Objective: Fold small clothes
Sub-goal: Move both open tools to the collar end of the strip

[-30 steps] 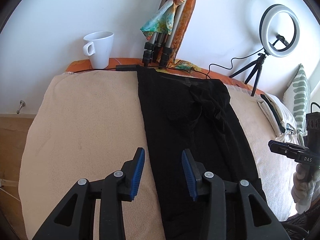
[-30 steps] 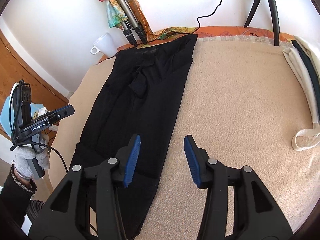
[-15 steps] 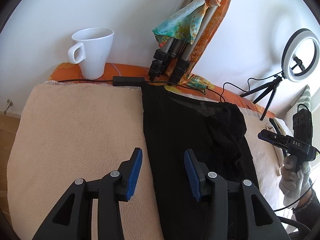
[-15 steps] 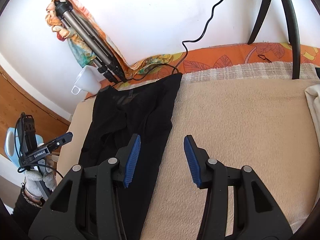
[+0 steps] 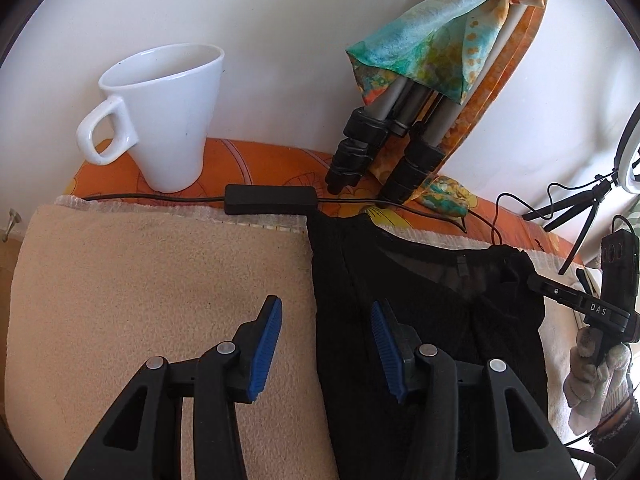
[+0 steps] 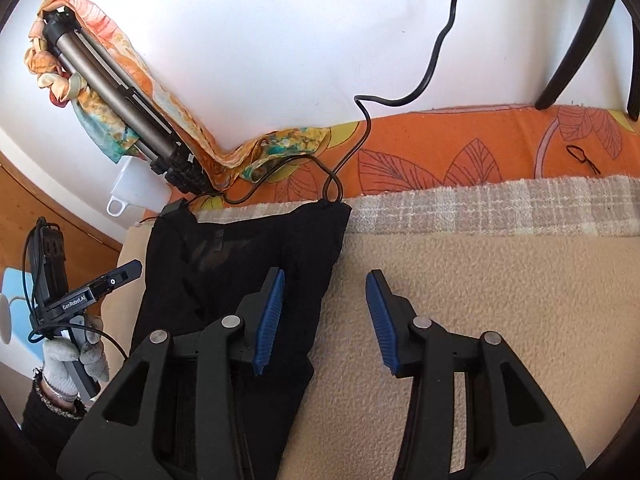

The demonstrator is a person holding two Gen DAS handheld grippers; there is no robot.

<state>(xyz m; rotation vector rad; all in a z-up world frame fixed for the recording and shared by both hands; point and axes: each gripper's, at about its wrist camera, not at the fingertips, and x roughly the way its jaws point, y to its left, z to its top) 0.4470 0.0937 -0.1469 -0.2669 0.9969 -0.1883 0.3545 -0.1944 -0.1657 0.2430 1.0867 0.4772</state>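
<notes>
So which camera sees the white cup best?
The left wrist view. There the white cup is big and whole, handle and rim showing, standing on the orange cloth by the wall. In the right wrist view it is tiny and mostly hidden behind the tripod legs; only its handle and part of its side peek out.

Both grippers have pushed forward along the long black sheer garment (image 5: 420,300) toward its waistband end by the wall. The left gripper (image 5: 326,350) now sits close to the white ceramic mug (image 5: 168,116), and the right gripper (image 6: 326,318) is near the garment's top corner, jaws wide apart as before
</notes>
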